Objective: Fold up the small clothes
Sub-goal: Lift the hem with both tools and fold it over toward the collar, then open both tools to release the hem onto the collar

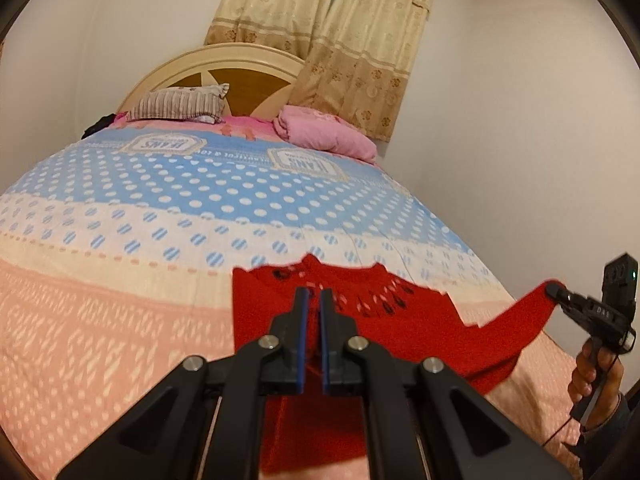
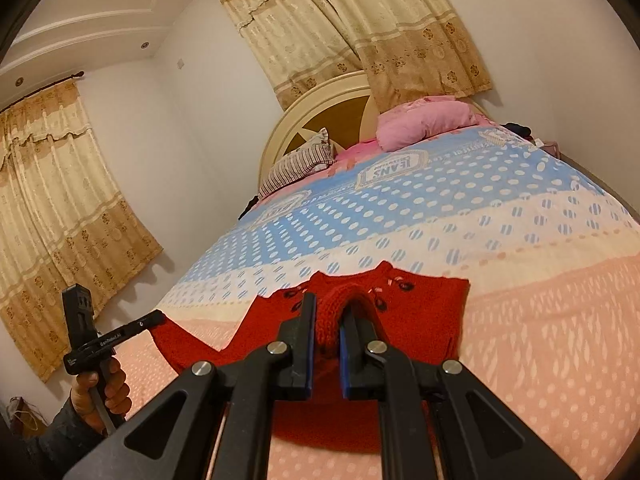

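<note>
while both grippers pinch its lower edge, a red knitted sweater (image 1: 404,332) hangs lifted above the bedspread (image 1: 120,320).

left wrist view: the left gripper (image 1: 314,296) has its blue-padded jaws drawn narrow on a fold of red knit; out to the right, the right gripper (image 1: 554,290) bites the tip of another stretch of the same garment, its handle in the person's right hand (image 1: 596,376). right wrist view: the right gripper (image 2: 332,312) is clamped on a bunched roll of the knit, and the left gripper (image 2: 158,316), carried by the left hand (image 2: 104,392), nips the garment's far corner. the sweater's neckline with dark pattern marks lies nearest the peach band of the bedspread. a striped pillow (image 1: 180,104) and a pink quilt (image 1: 324,130) rest by the headboard (image 1: 224,64), below beige curtains (image 1: 340,32).
</note>
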The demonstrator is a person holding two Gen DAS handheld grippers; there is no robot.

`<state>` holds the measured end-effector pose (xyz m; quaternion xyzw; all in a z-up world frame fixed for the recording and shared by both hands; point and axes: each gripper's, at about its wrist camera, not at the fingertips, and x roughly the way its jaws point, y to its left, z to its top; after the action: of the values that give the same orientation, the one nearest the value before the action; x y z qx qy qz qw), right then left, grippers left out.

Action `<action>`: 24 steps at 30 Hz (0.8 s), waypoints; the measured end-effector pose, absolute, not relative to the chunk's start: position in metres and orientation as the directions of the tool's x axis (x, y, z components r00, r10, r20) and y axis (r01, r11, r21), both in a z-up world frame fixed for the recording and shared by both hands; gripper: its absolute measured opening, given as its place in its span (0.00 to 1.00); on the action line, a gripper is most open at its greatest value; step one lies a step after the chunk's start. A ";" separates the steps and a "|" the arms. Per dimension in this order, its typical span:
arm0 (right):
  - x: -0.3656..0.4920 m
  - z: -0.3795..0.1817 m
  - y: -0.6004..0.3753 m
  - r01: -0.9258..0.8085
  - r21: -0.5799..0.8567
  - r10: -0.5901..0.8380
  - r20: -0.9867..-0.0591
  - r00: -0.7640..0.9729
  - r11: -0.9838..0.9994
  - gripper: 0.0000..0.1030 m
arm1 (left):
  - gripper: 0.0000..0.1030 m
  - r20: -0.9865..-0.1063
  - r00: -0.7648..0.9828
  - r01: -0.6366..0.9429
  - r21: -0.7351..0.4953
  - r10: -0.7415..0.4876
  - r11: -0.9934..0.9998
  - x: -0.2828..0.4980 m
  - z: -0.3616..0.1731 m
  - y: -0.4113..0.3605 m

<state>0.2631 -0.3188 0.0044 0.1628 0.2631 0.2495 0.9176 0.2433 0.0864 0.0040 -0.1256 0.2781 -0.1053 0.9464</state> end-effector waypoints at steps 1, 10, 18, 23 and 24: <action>0.269 0.004 -0.318 -0.369 0.430 0.541 -0.405 0.737 0.824 0.09 | 0.05 -0.500 0.823 0.125 -0.306 -0.271 0.944 0.250 0.005 0.089; 0.322 -0.011 -0.321 -0.314 0.460 0.521 -0.442 0.730 0.830 0.09 | 0.05 -0.529 0.818 0.090 -0.270 -0.227 0.958 0.311 -0.006 0.090; 0.382 -0.060 -0.317 -0.218 0.468 0.477 -0.556 0.681 0.857 0.09 | 0.05 -0.640 0.750 0.035 -0.214 -0.167 0.976 0.368 -0.060 0.085; 0.407 -0.081 -0.310 -0.192 0.443 0.452 -0.614 0.647 0.876 0.09 | 0.07 -0.666 0.737 0.020 -0.152 -0.117 0.988 0.384 -0.076 0.080; 0.414 -0.084 -0.309 -0.193 0.438 0.451 -0.622 0.640 0.878 0.09 | 0.10 -0.671 0.736 0.005 -0.127 -0.089 0.992 0.389 -0.079 0.080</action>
<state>0.4145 -0.3087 -0.0839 0.1681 0.3839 0.1809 0.8897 0.3888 0.0801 -0.0788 -0.0582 0.3627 -0.0253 0.9298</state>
